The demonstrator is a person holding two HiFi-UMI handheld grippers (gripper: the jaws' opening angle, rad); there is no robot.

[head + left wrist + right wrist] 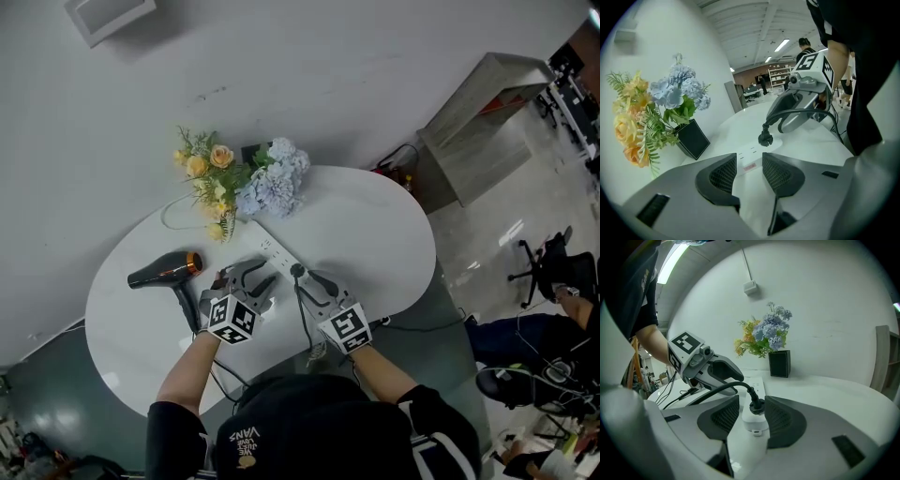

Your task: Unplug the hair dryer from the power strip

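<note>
A white power strip (273, 251) lies across the middle of the white table (375, 234). The black plug (298, 270) sits in its near end, and the black cord (304, 323) trails toward me. The black hair dryer (165, 273) with a copper ring lies at the left. My right gripper (307, 279) is open, its pads on either side of the plug (756, 406) above the strip (754, 423). Open too, my left gripper (251, 281) straddles the strip (750, 158) further along, with the plug (765, 138) just beyond it.
A black vase (253, 152) of yellow and blue flowers (246, 178) stands at the table's back edge by the wall. A grey cabinet (478, 127) stands to the right, and office chairs (553, 272) beyond it. Cables (677, 394) run off the near table edge.
</note>
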